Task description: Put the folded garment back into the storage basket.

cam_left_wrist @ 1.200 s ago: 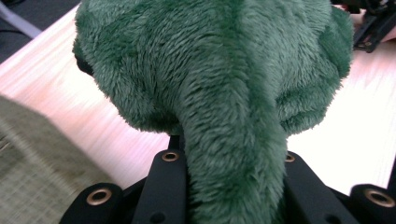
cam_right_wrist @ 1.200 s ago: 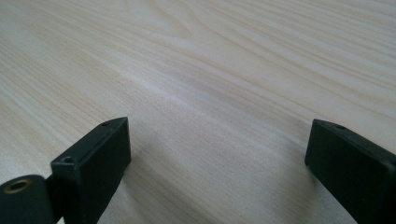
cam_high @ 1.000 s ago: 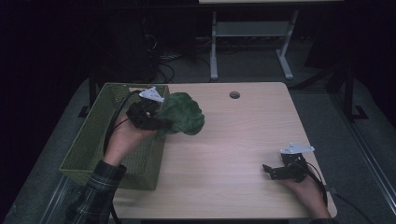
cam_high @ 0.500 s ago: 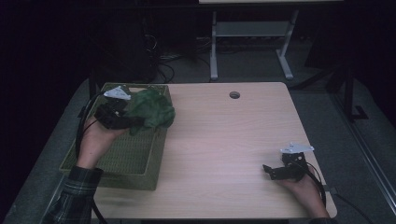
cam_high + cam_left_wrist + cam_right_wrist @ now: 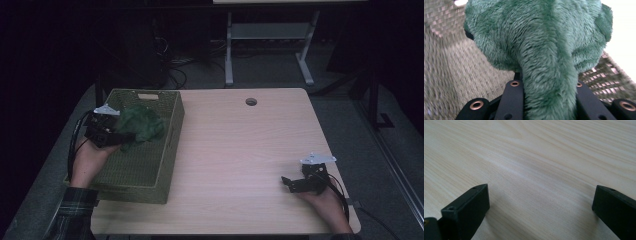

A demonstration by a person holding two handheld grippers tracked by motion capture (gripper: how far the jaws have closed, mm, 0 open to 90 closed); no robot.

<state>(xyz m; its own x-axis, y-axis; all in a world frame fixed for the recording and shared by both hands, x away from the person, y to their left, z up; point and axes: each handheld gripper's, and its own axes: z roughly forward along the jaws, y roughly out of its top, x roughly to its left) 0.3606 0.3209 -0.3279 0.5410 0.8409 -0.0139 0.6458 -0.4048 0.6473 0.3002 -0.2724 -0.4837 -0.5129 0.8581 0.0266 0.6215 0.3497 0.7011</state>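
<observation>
Green plush toy [image 5: 141,126] held above the woven basket [image 5: 170,145], pinched in the left claw [image 5: 116,137].

In the left claw view the jaws press on a thick fold of fur. The pile is soft and could slide free, so the toy may drop early. It hangs near the basket's left side, so a careless release could catch the rim or spill it off the desk [image 5: 240,150]. The right claw [image 5: 290,183] rests spread and empty on the desk, well apart.
</observation>
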